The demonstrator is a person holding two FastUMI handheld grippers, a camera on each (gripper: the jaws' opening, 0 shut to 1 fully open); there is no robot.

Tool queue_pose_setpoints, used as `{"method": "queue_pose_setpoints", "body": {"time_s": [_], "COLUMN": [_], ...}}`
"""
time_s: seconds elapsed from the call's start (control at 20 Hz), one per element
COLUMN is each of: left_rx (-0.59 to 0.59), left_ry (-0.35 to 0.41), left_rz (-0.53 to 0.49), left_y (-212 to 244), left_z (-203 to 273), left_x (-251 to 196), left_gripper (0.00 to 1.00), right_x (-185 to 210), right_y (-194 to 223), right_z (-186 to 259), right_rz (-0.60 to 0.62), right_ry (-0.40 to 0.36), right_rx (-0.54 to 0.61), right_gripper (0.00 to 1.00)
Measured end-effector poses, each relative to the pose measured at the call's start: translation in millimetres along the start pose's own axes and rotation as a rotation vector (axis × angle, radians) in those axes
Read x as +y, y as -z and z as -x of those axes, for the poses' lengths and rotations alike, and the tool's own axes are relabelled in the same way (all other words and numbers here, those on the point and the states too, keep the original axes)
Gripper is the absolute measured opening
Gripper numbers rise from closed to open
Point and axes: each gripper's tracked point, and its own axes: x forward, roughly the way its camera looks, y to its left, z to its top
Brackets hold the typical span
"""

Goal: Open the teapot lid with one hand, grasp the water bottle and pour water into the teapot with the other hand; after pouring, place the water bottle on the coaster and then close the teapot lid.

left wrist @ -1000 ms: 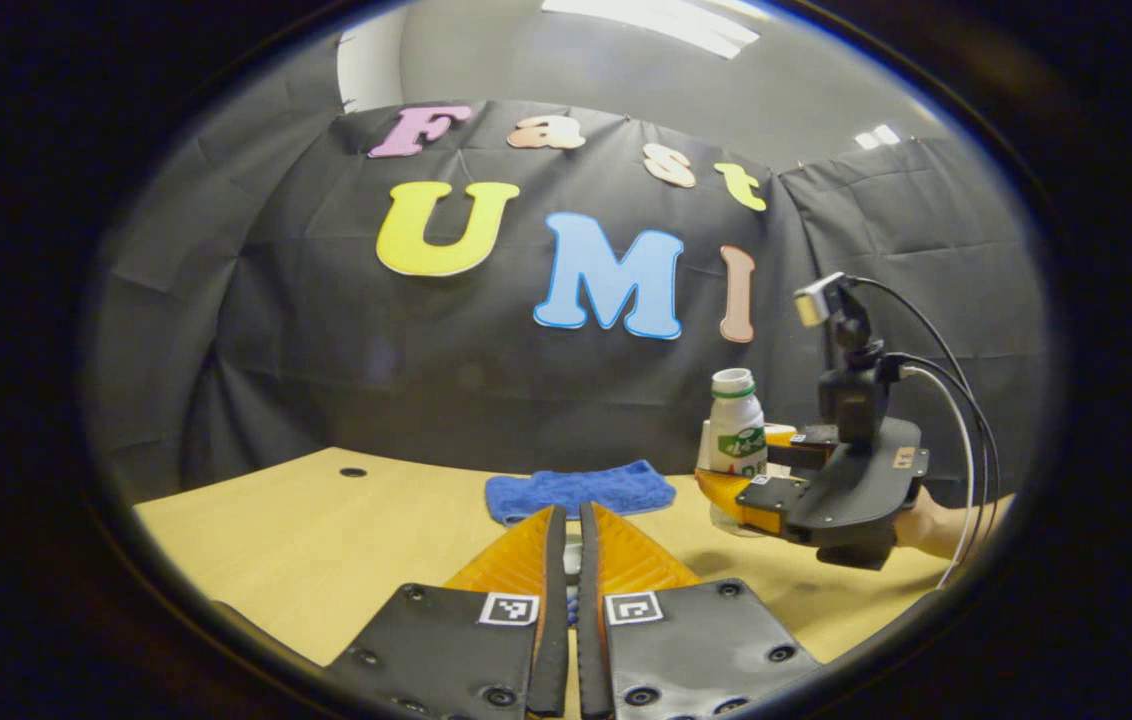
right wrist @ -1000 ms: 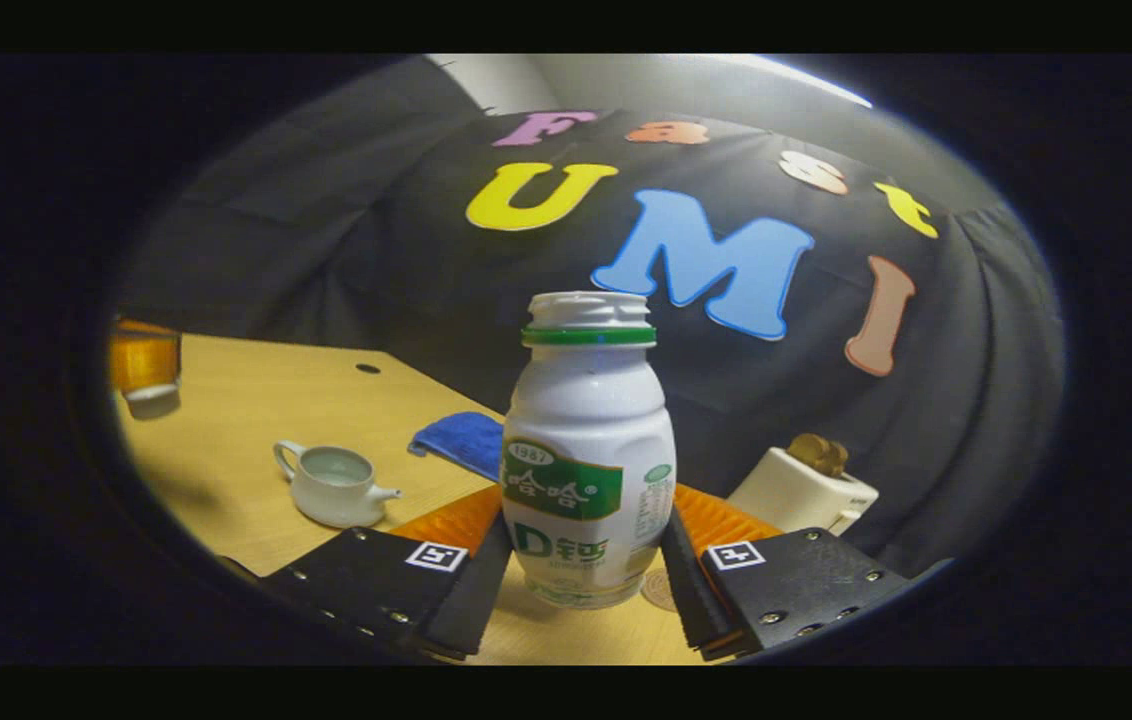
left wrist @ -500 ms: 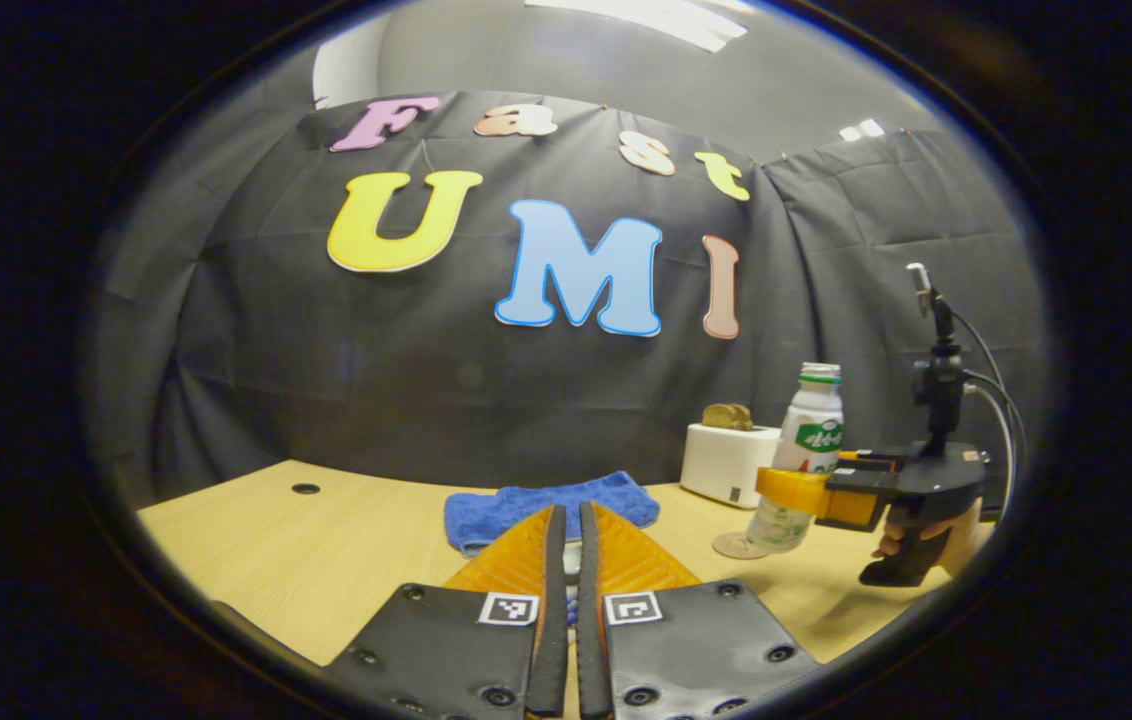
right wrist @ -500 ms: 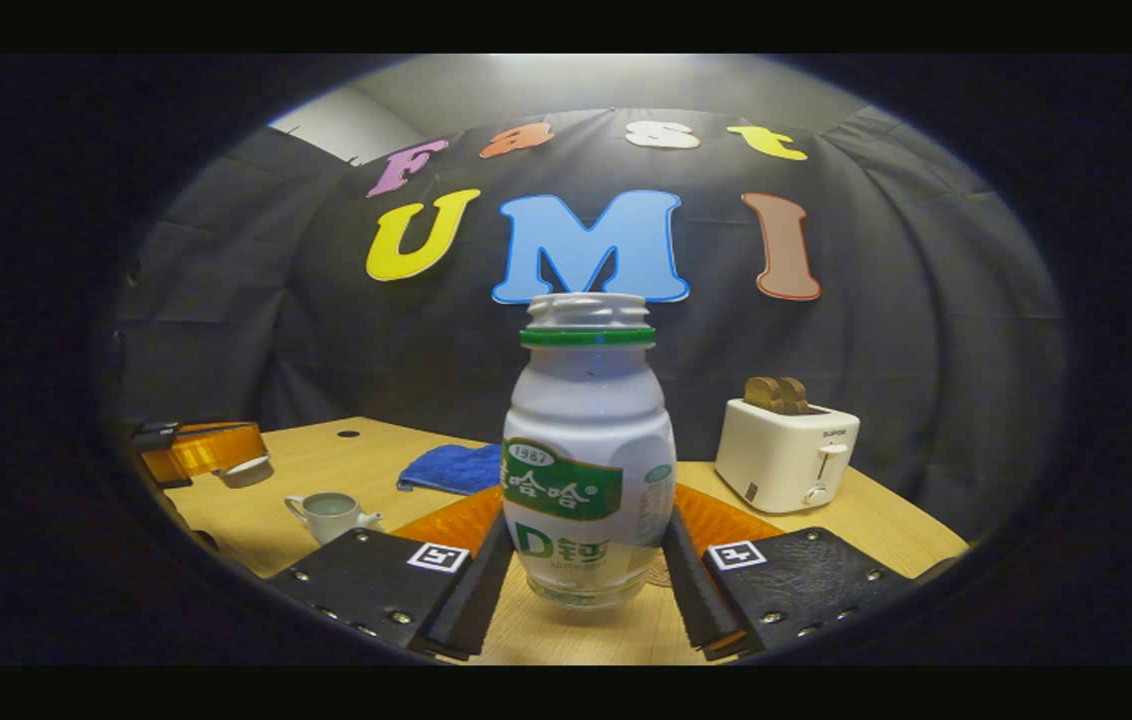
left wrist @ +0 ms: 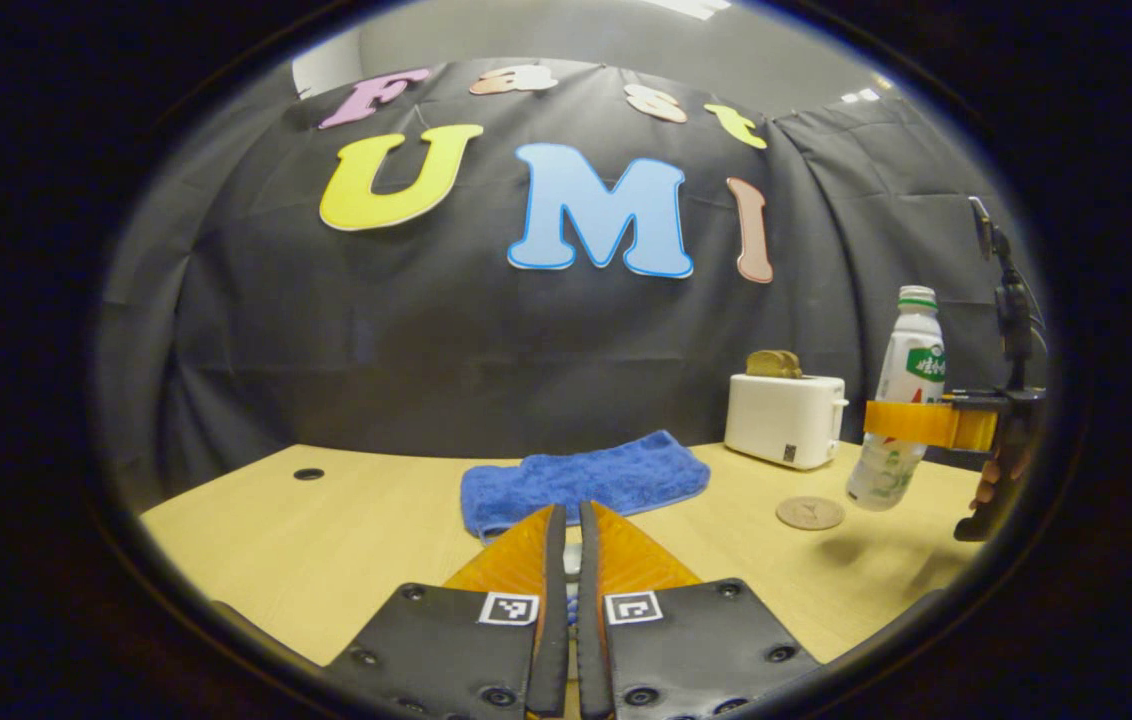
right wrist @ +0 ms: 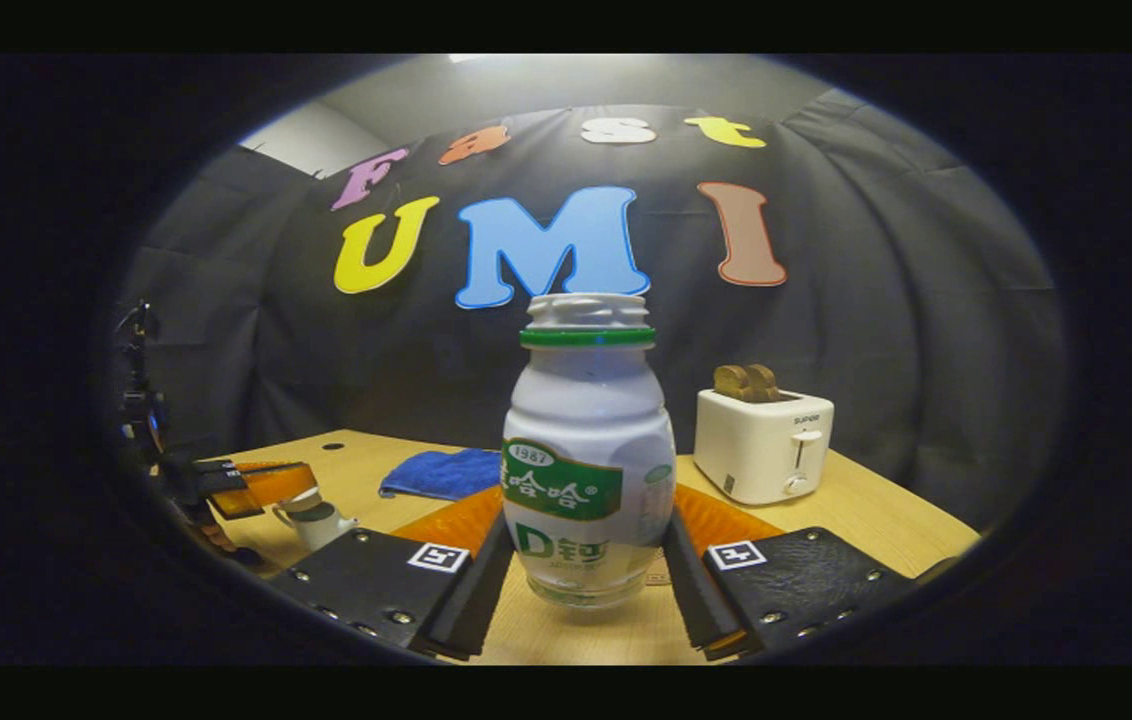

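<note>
My right gripper (right wrist: 586,530) is shut on the white water bottle (right wrist: 588,450), which stands upright and uncapped, its base a little above the table. In the left gripper view the same bottle (left wrist: 904,400) hangs just right of the round coaster (left wrist: 810,513), held by the right gripper (left wrist: 926,422). My left gripper (left wrist: 571,520) is shut on the teapot lid, a white sliver between its fingers. In the right gripper view the left gripper (right wrist: 261,482) holds the lid (right wrist: 301,500) right over the small white teapot (right wrist: 323,522); I cannot tell whether they touch.
A white toaster (left wrist: 786,420) with bread in it stands at the back right of the wooden table (left wrist: 346,530). A blue cloth (left wrist: 581,480) lies at the back middle. A hand (left wrist: 988,490) grips the right gripper's handle.
The right gripper has carried the bottle, upright, to the right, away from the teapot and past the coaster. The left gripper has brought the lid down over the teapot.
</note>
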Motion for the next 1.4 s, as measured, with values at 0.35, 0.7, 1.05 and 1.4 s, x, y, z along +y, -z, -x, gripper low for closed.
{"method": "queue_pose_setpoints", "body": {"time_s": [0.35,0.7,1.05,1.4], "left_rx": [0.028,0.048,0.014,-0.177], "left_ry": [-0.004,-0.015,-0.01,-0.001], "left_rz": [-0.029,-0.032,-0.004,0.069], "left_y": [12,21,10,-50], "left_z": [-7,-11,-3,48], "left_x": [-2,0,2,9], "left_gripper": [0.14,0.1,0.29,0.77], "right_x": [0,-1,-4,-26], "right_y": [-1,0,6,1], "right_z": [1,0,-4,-15], "right_rz": [0.002,0.006,0.011,0.0], "right_ry": [0.003,0.01,0.018,0.048], "right_rx": [-0.004,-0.003,0.008,0.019], "right_gripper": [0.72,0.72,0.72,0.72]}}
